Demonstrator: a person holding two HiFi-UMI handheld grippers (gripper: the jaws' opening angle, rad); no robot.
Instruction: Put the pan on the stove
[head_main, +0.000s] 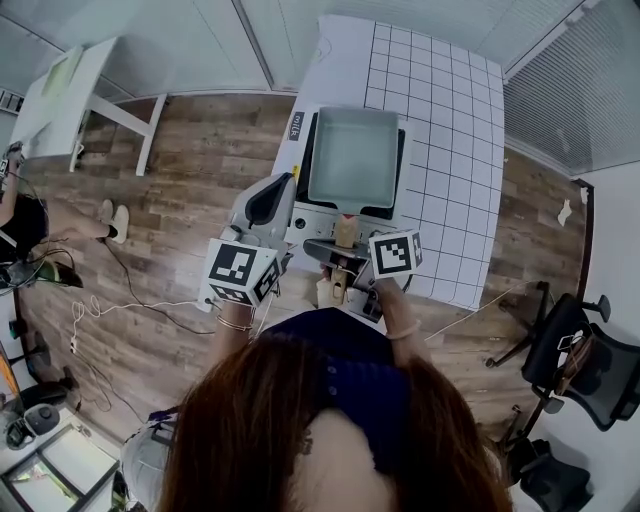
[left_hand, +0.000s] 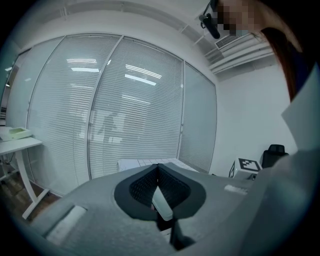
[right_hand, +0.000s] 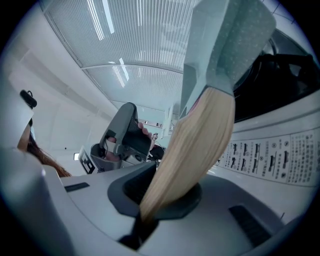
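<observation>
The pale teal square pan (head_main: 352, 157) is over the black cooking surface of the white stove (head_main: 303, 165) on the table. I cannot tell whether its base touches the surface. Its wooden handle (head_main: 345, 230) points back toward me, and my right gripper (head_main: 345, 248) is shut on it. In the right gripper view the handle (right_hand: 195, 150) runs up from the jaws of the right gripper (right_hand: 162, 202) to the pan (right_hand: 225, 45), with the stove's control panel (right_hand: 265, 160) to the right. My left gripper (head_main: 270, 200) hangs at the stove's left edge, shut and empty.
The stove stands on a table with a white grid cloth (head_main: 440, 130). A white desk (head_main: 70, 85) stands far left, and a seated person's legs (head_main: 105, 222) are beside it. Cables (head_main: 120, 310) trail over the wooden floor, and an office chair (head_main: 580, 360) is on the right.
</observation>
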